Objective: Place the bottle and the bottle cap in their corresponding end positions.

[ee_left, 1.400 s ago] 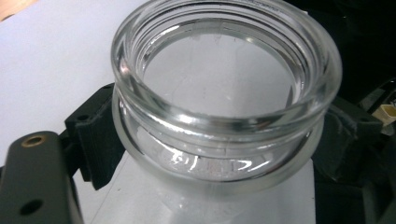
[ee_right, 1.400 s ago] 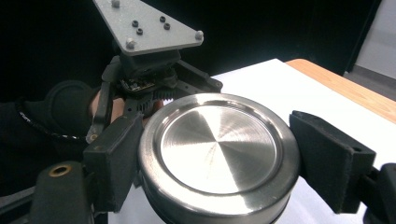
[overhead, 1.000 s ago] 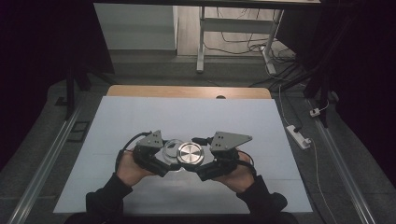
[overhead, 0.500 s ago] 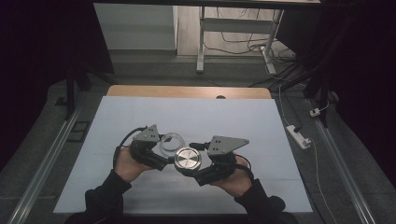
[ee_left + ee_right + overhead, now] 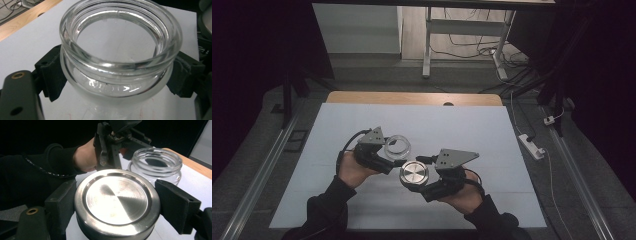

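Over the near middle of the white table, the left gripper is clamped around an open glass jar, its pads pressing the jar's sides. Just beside it, the right gripper grips a round metal lid, flat face up, clear of the jar's mouth.

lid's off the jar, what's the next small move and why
Probably lower the metal lid onto the white table and let go. The right tongs clamp it clear of the open, empty-looking glass jar, which the left tongs grip by its body, so the lid only needs parking.
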A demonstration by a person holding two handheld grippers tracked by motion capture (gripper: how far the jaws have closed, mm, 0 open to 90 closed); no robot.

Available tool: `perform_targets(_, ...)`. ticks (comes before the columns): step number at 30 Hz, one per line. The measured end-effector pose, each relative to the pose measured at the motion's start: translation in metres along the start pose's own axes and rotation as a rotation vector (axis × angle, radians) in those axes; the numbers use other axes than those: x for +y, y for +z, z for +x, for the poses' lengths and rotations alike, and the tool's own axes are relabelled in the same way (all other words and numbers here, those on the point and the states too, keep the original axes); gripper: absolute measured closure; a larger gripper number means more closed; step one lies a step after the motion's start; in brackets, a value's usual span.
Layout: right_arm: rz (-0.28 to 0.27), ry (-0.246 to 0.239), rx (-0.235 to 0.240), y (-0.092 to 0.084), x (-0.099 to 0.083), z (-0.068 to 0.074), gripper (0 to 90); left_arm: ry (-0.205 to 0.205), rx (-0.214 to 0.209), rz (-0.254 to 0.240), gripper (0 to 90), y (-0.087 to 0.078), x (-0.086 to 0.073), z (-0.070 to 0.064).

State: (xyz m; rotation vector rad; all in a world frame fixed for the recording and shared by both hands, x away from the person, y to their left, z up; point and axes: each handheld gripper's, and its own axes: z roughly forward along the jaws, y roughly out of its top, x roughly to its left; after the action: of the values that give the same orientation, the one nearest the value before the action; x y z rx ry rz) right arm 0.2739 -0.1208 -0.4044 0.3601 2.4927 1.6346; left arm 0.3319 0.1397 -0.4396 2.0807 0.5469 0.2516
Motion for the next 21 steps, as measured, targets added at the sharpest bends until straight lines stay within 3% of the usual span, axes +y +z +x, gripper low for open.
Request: perform_targets(21,0.031,0.01,0.009,0.006,-0.028,0.002,20.0,-0.018,0.024,-0.003,15.9,0.017,0.006,0.02)
